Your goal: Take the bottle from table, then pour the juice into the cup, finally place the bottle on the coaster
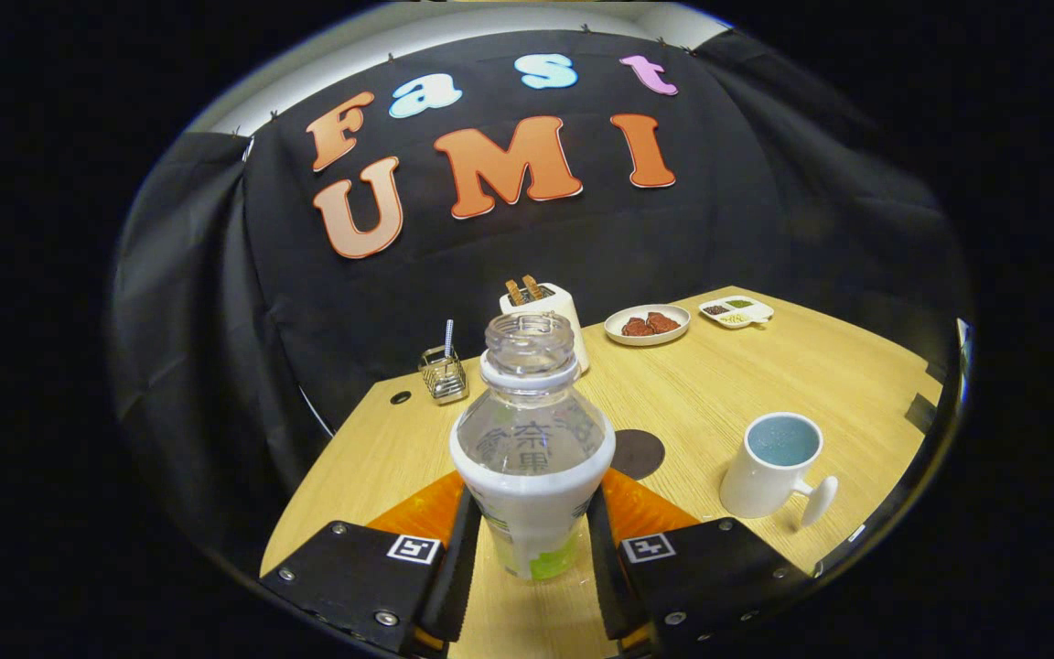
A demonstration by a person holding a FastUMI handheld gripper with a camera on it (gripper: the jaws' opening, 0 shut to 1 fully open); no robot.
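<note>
The gripper (527,540) holds the uncapped clear plastic bottle (532,439) upright between both fingers, so it should carry it level toward the white ceramic cup (769,467) beside the dark round coaster (639,453), then tilt slowly.

A clear plastic bottle with its cap off (532,448) is clamped upright between the fingers of the gripper (527,549), above the light wooden table (747,384). A round dark coaster (639,453) lies just behind and right of it. Further right stands a white mug (772,467). Behind the bottle stands a white toaster (553,311), with a wire holder (443,373) to its left and a round plate of food (647,324) and a divided dish (736,312) to its right.
</note>
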